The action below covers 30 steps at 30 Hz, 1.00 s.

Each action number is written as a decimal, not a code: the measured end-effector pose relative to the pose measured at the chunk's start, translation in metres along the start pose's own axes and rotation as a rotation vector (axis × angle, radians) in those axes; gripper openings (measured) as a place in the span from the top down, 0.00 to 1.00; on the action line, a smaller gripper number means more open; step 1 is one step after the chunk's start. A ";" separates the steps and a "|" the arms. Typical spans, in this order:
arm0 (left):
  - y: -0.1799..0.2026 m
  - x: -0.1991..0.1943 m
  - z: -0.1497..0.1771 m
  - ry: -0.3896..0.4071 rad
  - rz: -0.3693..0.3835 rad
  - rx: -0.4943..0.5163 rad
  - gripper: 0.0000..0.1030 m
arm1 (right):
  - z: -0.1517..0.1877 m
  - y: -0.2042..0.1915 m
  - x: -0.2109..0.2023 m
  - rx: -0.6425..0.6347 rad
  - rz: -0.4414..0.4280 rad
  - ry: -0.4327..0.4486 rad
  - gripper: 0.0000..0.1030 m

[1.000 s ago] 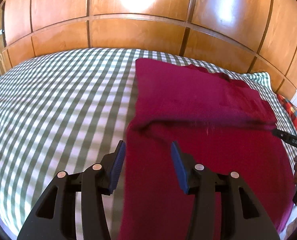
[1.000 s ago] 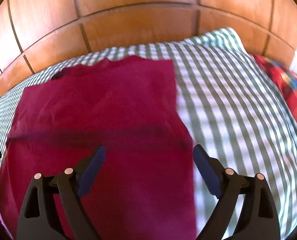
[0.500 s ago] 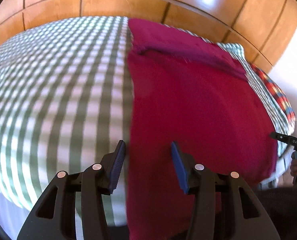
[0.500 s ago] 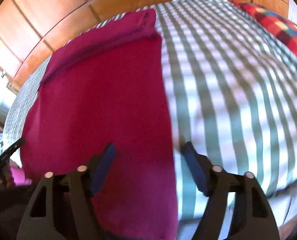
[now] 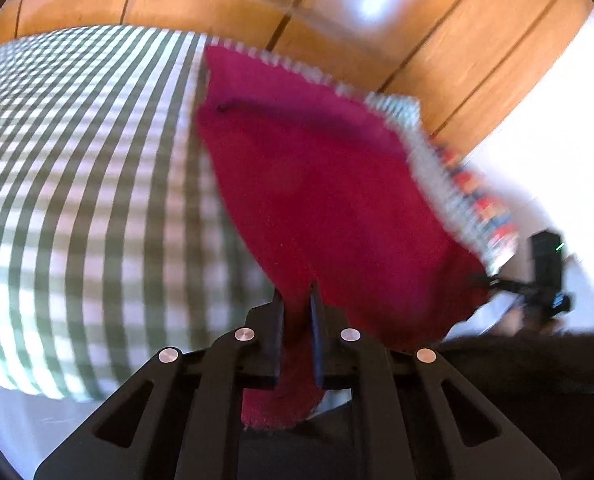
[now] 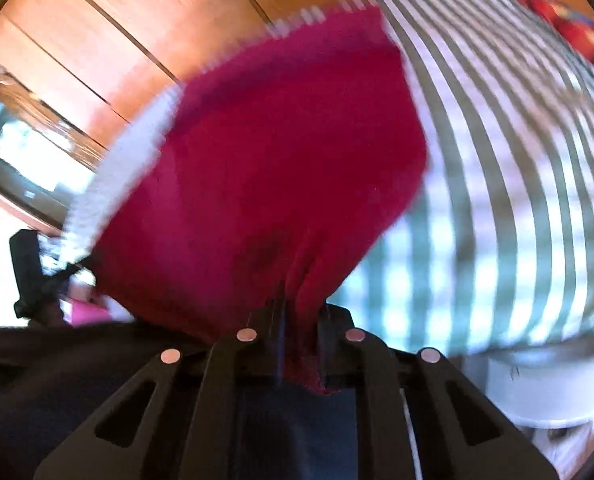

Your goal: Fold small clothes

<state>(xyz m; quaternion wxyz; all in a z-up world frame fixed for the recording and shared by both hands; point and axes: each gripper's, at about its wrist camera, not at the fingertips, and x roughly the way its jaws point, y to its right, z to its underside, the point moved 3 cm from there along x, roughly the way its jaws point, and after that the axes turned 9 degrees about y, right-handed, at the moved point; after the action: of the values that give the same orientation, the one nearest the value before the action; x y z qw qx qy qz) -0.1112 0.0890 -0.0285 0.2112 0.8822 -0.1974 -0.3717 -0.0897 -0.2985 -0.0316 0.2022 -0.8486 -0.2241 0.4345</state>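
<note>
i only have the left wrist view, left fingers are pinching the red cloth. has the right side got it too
Observer: Yes, the right gripper is shut on the red cloth, which bunches into pleats at its fingers.
Operator: any cloth sticking out behind those fingers
Observer: A short tail pokes through between them.
Operator: what's right of the cloth over there
Observer: Green checked bedsheet, with a red plaid pillow at the far corner.
</note>
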 end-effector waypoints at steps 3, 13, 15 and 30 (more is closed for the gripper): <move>-0.001 0.000 -0.025 0.058 0.066 -0.062 0.91 | -0.036 -0.006 -0.001 0.021 -0.054 0.078 0.90; -0.036 0.076 -0.127 0.107 -0.026 -0.209 0.91 | -0.139 0.041 0.069 0.113 0.087 0.121 0.90; -0.051 0.096 -0.146 0.103 -0.069 -0.260 0.88 | -0.148 0.051 0.078 0.115 0.114 0.115 0.84; -0.064 0.098 -0.084 0.029 -0.145 0.017 0.41 | -0.082 0.085 0.070 0.093 0.220 0.074 0.35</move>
<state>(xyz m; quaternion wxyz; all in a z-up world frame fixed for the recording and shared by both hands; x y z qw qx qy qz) 0.0263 0.1121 -0.0647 0.1792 0.9013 -0.1329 -0.3714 0.0319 -0.3411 -0.0786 0.2006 -0.8731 -0.1014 0.4326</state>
